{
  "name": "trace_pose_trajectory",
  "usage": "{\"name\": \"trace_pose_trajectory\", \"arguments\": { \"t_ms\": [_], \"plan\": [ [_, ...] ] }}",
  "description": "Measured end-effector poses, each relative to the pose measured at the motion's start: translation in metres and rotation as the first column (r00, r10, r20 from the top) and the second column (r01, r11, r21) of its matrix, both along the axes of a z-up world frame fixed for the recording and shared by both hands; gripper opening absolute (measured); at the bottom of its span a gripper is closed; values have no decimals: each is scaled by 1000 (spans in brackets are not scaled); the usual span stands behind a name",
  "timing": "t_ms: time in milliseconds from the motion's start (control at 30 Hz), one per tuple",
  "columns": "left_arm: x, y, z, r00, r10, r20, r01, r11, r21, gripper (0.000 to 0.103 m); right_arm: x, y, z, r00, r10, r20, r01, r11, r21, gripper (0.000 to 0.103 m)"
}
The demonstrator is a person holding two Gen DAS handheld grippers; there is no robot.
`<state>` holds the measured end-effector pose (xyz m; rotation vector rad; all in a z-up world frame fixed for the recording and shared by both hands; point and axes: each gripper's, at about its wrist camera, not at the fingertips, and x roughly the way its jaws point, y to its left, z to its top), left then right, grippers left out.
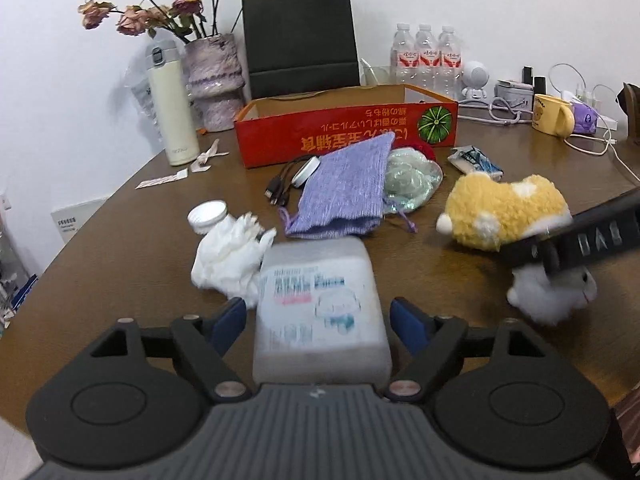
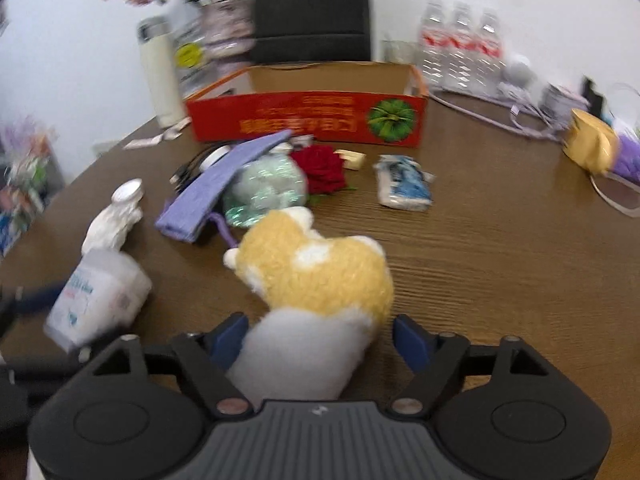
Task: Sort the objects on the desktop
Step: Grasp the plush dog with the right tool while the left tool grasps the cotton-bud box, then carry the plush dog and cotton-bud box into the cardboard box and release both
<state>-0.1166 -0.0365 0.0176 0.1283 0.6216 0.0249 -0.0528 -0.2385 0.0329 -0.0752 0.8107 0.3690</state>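
I am seeing my left gripper [image 1: 318, 312] standing open around the translucent white labelled tub [image 1: 320, 308] on the brown wooden surface [image 1: 120, 248]; my right gripper [image 2: 320, 332] is straddling, unclamped, the yellow-and-white plush toy [image 2: 316, 280].

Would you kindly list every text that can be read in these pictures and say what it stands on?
"DAS", raised letters on the right gripper; the rest is cut off.
Red box: upside-down East Asian print, too distorted to quote.
Pack between the left gripper's fingers: label blurred.
Water bottles: red labels too small.
Flask: small print unreadable.
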Motion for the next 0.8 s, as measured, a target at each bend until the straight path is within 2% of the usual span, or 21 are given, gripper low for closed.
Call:
{"name": "trace_pose_trajectory", "arguments": {
  "t_ms": [33,100,200,333,367,400,433,500,633,733,800],
  "plan": [
    [4,2,0,1000,5,-17,-5,1000,-3,81,-1,3,1,1000,17,9,-17,1000,-17,69],
    [10,3,-2,998,-22,-54,21,1000,-14,68,-3,7,4,999,45,26,-43,997,-65,64],
    [10,6,-3,998,-19,-64,17,999,-40,67,-3,8,7,998,40,44,-35,993,-111,63],
    [9,8,2,997,-23,-74,16,996,-83,67,2,9,-1,1000,6,20,-4,998,-66,63],
    [8,8,4,997,-27,-70,20,996,-92,67,5,12,-6,1000,1,8,0,997,-73,58],
    [8,8,7,998,-26,-65,20,996,-91,67,7,14,-12,1000,-1,-5,1,997,-82,55],
    [7,9,10,998,-25,-57,20,996,-89,67,6,14,-12,1000,-6,9,7,998,-59,48],
    [7,12,20,999,-24,-33,21,995,-99,67,6,11,-11,1000,-8,6,8,1000,-22,47],
    [14,22,51,998,-45,52,52,987,-151,67,6,-2,10,997,-21,76,17,998,53,47],
    [43,29,78,994,-50,97,65,984,-164,67,21,-9,30,993,-24,116,13,996,90,47],
    [76,32,94,992,-40,119,60,985,-164,67,42,-10,44,990,-20,139,7,996,92,47]
  ]
}}
